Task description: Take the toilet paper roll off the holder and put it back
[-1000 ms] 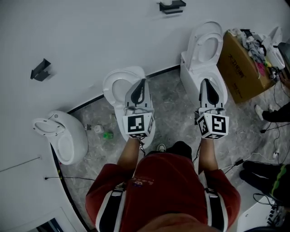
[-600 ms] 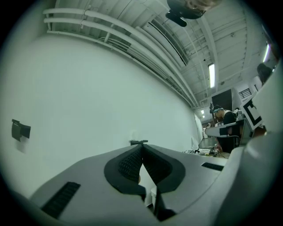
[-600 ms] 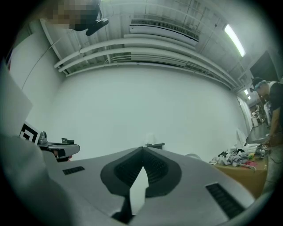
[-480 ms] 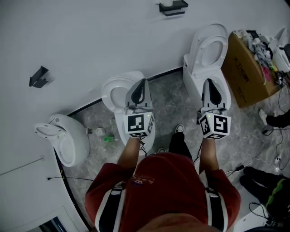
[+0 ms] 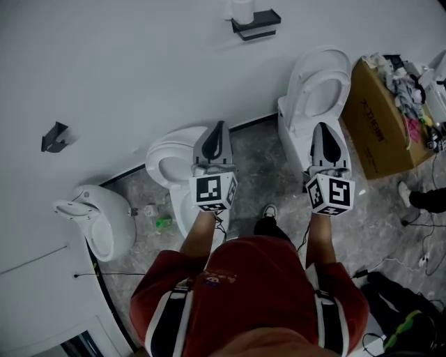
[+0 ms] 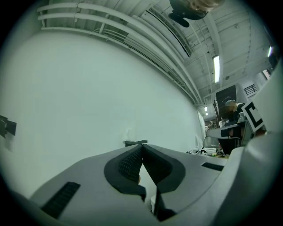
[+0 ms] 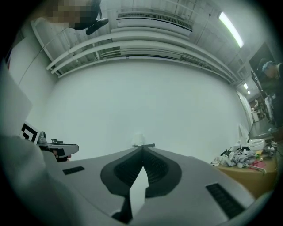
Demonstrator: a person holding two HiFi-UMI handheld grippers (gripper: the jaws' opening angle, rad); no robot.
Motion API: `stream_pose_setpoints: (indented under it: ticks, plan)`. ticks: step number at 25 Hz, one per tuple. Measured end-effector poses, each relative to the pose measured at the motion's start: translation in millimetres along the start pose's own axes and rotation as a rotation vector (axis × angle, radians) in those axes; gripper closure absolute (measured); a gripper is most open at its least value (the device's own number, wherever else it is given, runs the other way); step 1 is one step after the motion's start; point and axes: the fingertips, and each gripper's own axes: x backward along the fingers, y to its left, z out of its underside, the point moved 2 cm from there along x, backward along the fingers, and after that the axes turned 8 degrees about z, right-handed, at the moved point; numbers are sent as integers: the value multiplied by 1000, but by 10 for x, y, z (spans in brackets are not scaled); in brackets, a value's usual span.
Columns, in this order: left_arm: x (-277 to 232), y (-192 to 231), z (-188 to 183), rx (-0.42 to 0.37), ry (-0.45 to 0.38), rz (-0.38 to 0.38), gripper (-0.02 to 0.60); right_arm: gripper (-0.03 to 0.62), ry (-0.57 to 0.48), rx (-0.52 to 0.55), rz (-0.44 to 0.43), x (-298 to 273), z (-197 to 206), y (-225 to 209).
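Approach step: left hand-held gripper point(image 5: 220, 127) and right hand-held gripper point(image 5: 323, 128) both pressed together, empty, well apart from toilet paper roll point(image 5: 242, 9) on wall holder point(image 5: 257, 24). Next: close in, spread 1, pinch roll.

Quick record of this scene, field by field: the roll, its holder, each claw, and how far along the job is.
toilet paper roll: white, sitting on the holder
holder: black, fixed to the wall ahead
left claw: shut, empty, well short of the roll
right claw: shut, empty, well short of the roll
cardboard box: on the floor, far right
stage: roll not yet taken off
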Motion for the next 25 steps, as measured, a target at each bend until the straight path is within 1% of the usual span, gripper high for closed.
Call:
stream_pose_setpoints:
  ticks: [3, 7, 12, 16, 19, 22, 25]
  plan:
    - [-398, -111, 39, 4, 9, 9, 563, 585, 4, -8, -1, -292, -8, -268]
    - [-874, -198, 78, -1, 10, -1, 563, 585, -1, -18, -3, -653, -13, -601]
    - [-1342, -296, 87, -19, 7, -14, 563, 585, -8, -26, -2, -1006, -26, -977]
    - [-1615, -224, 87, -39, 4, -19, 563, 585, -8, -34, -2, -1220, 17, -1089]
    - [-1845, -144, 96, -32, -3, -21, 563, 585, 2, -30, 1, -1406, 61, -1144]
    - [-2098, -66, 140, -27, -11, -5, 563, 585, 3, -14, 12, -1641, 92, -1190]
    - [-2393, 104, 186, -14, -34, 24, 563, 585, -4, 6, 28, -1907, 125, -1180]
